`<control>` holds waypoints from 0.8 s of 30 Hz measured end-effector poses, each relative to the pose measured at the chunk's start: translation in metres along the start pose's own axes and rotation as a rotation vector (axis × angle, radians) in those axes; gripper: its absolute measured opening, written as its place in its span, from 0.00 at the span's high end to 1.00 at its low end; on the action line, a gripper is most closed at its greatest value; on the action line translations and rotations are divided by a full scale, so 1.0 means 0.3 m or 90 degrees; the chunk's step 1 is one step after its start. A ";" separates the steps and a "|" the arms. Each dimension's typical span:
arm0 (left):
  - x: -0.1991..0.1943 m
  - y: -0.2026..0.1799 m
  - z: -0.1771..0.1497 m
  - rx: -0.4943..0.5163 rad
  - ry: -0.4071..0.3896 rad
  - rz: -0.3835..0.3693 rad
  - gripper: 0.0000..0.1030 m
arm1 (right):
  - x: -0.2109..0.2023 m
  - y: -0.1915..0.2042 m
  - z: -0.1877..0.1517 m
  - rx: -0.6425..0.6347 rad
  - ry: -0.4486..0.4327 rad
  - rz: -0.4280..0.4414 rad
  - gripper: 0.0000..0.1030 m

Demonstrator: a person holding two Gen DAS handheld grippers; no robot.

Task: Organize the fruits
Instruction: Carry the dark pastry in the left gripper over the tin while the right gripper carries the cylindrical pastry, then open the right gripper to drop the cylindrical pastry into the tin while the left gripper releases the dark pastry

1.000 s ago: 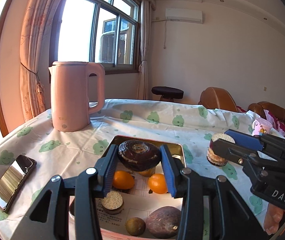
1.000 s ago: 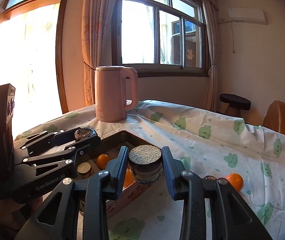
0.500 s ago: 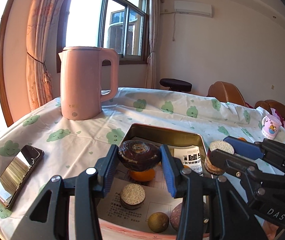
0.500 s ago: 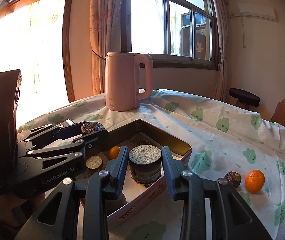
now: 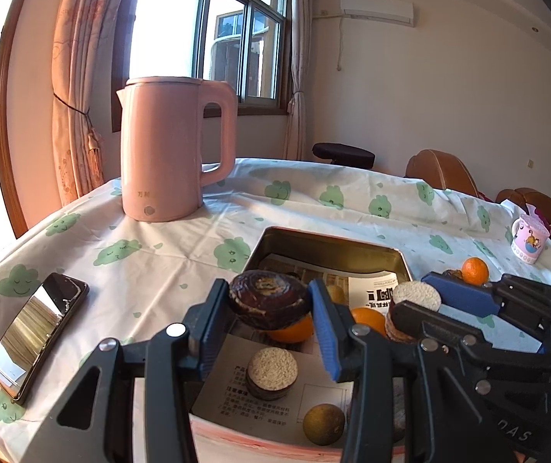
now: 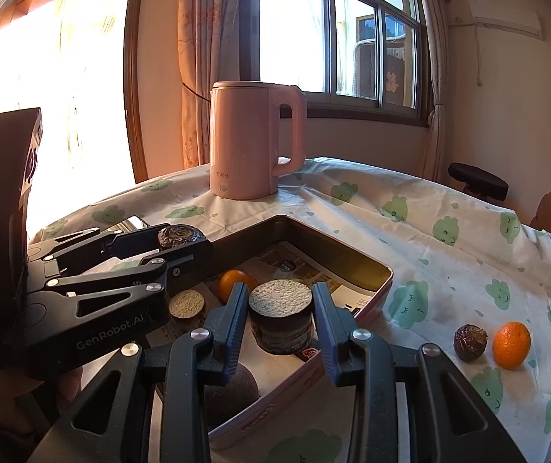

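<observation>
Left gripper (image 5: 269, 305) clamped on wrinkled dark fruit (image 5: 268, 301), right gripper (image 6: 280, 316) on cut dark cylinder (image 6: 280, 316), both above tin box (image 6: 381, 272). Risk: grippers near together, may collide; cylinder close to rim, may drop outside.

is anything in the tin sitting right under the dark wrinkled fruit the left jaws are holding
Yes. In the left wrist view, the dark wrinkled fruit hangs over the tin, with an orange seeming to lie just beneath it and a round sliced piece nearer the camera. The paper lining farther back looks free.
</observation>
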State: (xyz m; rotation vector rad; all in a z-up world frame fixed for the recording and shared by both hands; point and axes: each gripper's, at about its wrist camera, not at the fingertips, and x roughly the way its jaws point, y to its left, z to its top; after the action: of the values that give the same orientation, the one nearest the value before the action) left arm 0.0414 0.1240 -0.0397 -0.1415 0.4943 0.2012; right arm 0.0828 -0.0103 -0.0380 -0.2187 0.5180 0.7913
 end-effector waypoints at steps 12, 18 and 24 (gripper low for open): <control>0.016 -0.016 -0.003 0.018 0.021 -0.004 0.57 | 0.041 -0.014 -0.016 0.010 0.028 0.001 0.65; 0.025 -0.019 -0.003 0.021 0.030 -0.006 0.57 | 0.051 -0.012 -0.017 0.007 0.038 0.003 0.65; 0.033 -0.021 -0.004 0.024 0.040 -0.009 0.57 | 0.068 -0.013 -0.016 0.007 0.054 0.007 0.65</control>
State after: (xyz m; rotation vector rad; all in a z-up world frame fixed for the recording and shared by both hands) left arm 0.0509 0.1192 -0.0450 -0.1154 0.5599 0.1742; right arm 0.0960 -0.0021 -0.0528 -0.2400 0.6046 0.7912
